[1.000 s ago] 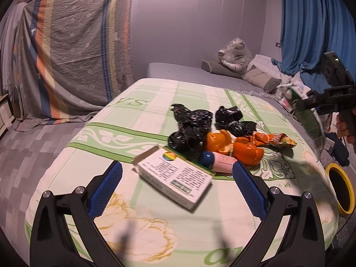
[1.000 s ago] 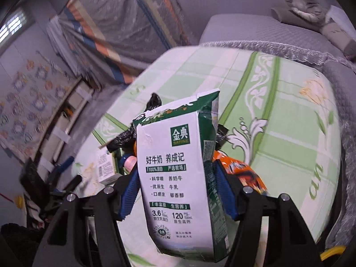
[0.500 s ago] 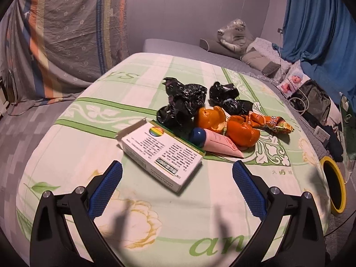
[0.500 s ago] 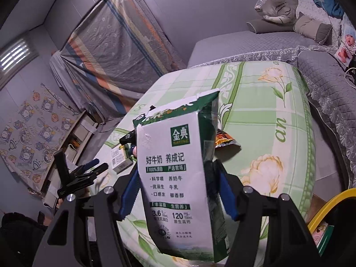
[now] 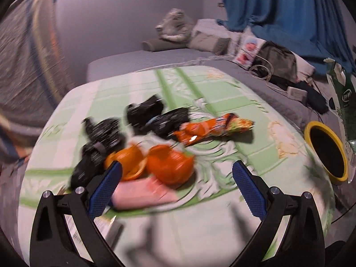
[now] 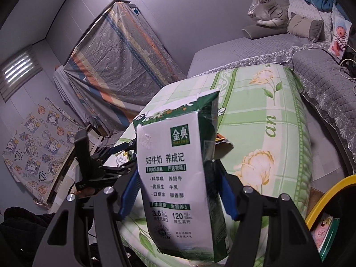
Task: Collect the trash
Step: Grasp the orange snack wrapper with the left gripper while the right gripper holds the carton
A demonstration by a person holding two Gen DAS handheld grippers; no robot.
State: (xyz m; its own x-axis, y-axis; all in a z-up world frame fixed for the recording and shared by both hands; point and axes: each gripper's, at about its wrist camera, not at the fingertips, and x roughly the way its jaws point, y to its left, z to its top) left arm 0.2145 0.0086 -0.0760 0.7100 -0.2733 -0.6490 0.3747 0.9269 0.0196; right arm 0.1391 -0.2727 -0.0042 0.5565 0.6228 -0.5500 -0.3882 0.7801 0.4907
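Observation:
My left gripper (image 5: 178, 184) hangs open over a blurred trash pile on the green bedsheet. Under it lie two orange peels (image 5: 164, 164), with a pink tube (image 5: 142, 193) near its left finger. Black plastic bags (image 5: 100, 142) sit to the left and behind, and an orange snack wrapper (image 5: 213, 126) lies further right. A white box (image 5: 104, 224) is mostly hidden at the lower left. My right gripper (image 6: 175, 189) is shut on an upright green and white milk carton (image 6: 175, 178) with a torn top, held off the bed's edge. The same carton (image 5: 342, 102) shows beside the yellow-rimmed bin (image 5: 327, 151).
The bin's yellow rim (image 6: 329, 198) is at the lower right, with packaging inside. A grey sofa bed (image 6: 322, 84) with cushions and a wrapped toy tiger runs behind the green sheet (image 6: 267, 111). Cables and a dark bag (image 5: 276, 55) lie near the blue curtain.
My left gripper has swung right across the pile, so the white box has slid to the lower left and the bin is nearer. The right gripper carried the carton off the bed toward the bin.

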